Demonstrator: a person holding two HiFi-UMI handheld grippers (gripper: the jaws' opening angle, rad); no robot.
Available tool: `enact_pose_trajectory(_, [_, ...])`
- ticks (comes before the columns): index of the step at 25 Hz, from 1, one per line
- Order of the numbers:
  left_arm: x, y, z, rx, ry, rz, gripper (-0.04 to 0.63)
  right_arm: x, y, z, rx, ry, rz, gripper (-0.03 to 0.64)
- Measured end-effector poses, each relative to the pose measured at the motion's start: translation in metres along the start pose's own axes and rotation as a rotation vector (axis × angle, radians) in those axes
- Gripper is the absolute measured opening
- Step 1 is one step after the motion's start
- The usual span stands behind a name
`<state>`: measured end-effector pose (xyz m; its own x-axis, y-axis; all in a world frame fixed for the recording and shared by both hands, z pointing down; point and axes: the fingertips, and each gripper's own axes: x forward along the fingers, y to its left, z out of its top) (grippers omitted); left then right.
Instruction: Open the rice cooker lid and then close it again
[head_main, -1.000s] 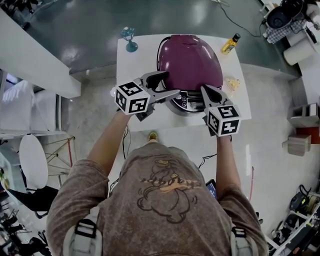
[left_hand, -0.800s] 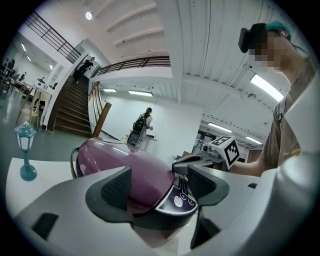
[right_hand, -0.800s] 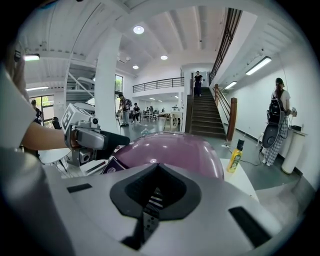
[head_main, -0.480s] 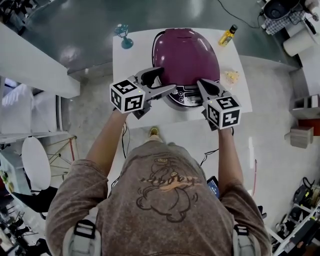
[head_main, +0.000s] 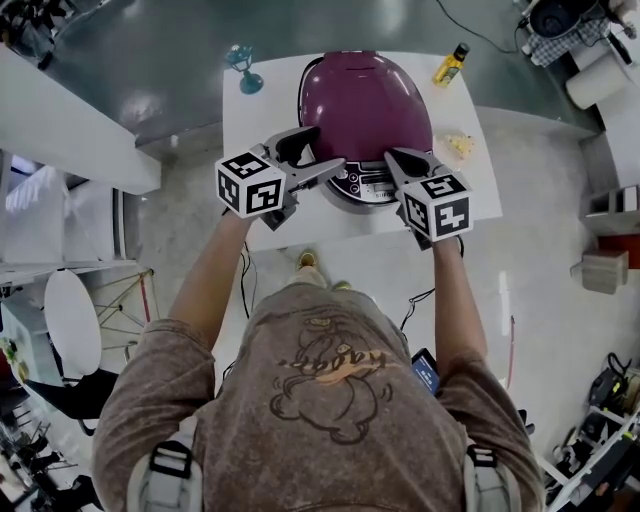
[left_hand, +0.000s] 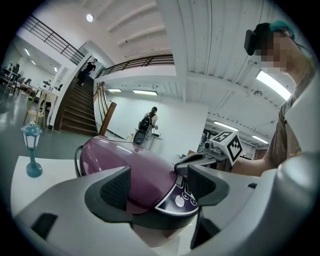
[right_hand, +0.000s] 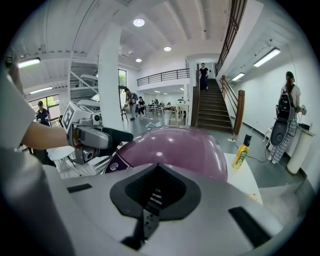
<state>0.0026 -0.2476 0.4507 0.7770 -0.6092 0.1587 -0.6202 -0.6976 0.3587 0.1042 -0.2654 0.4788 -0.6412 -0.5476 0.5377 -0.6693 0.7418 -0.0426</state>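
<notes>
**Head view:** Your rice cooker (head_main: 365, 105) sits on the white table (head_main: 262, 130), lid down, control panel toward you. Your left gripper (head_main: 322, 172) is at the cooker's front-left edge. Your right gripper (head_main: 397, 160) is at the front-right, by the panel. Contact w/ the cooker: can't tell from here. A teal lamp ornament (head_main: 243, 70) stands at the table's far-left corner, and a yellow bottle (head_main: 450, 66) at the far-right.

**Left gripper view:** Jaws stand apart, released. Btwn them you see the cooker's purple lid and panel edge, but nothing is gripped. The right gripper shows beyond, at right.

**Right gripper view:** Jaws are clenched, pads together, nothing btwn them. The cooker's lid rises just beyond the tips. The left gripper shows at left, the bottle at right.
</notes>
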Motion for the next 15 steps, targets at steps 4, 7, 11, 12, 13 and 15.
enact_pose_trajectory(4, [0.0, 0.001, -0.001, -0.017, -0.006, 0.014, 0.357, 0.0, 0.001, -0.001, -0.023, -0.019, -0.009, 0.002])
enact_pose_trajectory(7, [-0.001, 0.0, 0.002, -0.029, -0.005, 0.032, 0.357, -0.003, 0.002, 0.0, -0.062, -0.045, -0.001, 0.005])
enact_pose_trajectory(11, [-0.01, -0.017, 0.012, -0.025, -0.033, 0.046, 0.357, -0.026, 0.004, 0.004, -0.026, -0.131, 0.008, 0.006])
enact_pose_trajectory(12, [-0.013, -0.022, 0.014, -0.023, -0.042, 0.052, 0.357, -0.034, 0.004, 0.006, -0.007, -0.159, 0.01, 0.005])
enact_pose_trajectory(13, [-0.017, -0.026, 0.015, -0.019, -0.049, 0.059, 0.357, -0.041, 0.005, 0.007, 0.005, -0.183, 0.011, 0.005])
enact_pose_trajectory(15, [-0.025, -0.037, 0.016, -0.006, -0.051, 0.072, 0.357, -0.056, 0.009, 0.006, 0.02, -0.217, 0.018, 0.005])
